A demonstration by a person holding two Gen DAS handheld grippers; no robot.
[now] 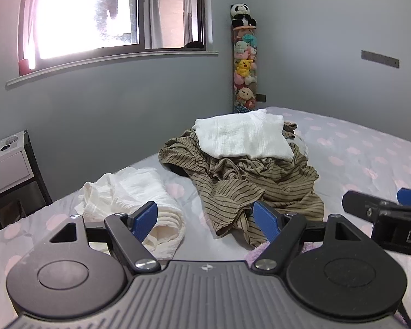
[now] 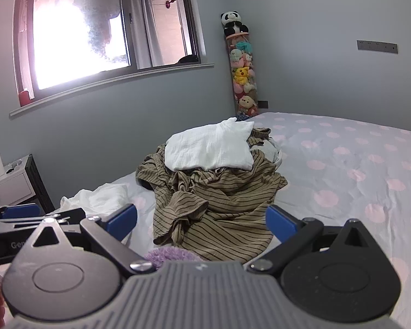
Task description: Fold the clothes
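At far left a white bedside cabinet (image 1: 5,164) with a dark frame stands by the grey wall under a bright window (image 1: 109,16). On the bed (image 1: 370,148), whose pale sheet carries soft pink dots, a crinkled cream garment (image 1: 139,192) lies loosely rolled at near left. The left gripper (image 1: 205,219) hangs above the sheet, its ribbed blue pads (image 1: 143,220) spread wide with nothing between them. Right of the cream roll, mid-bed, sits a rumpled heap of thin tan cloth with dark stripes (image 1: 254,186); a flat, squarish folded white gauze piece (image 1: 246,137) rests on top. A fuzzy lilac item (image 2: 167,256), perhaps a towel, peeks out at the near edge. The right gripper (image 2: 201,222) faces the striped heap, jaws fully apart and empty. In the far corner a clear tube of plush toys (image 1: 243,68) stands upright, topped by a panda (image 1: 242,15).
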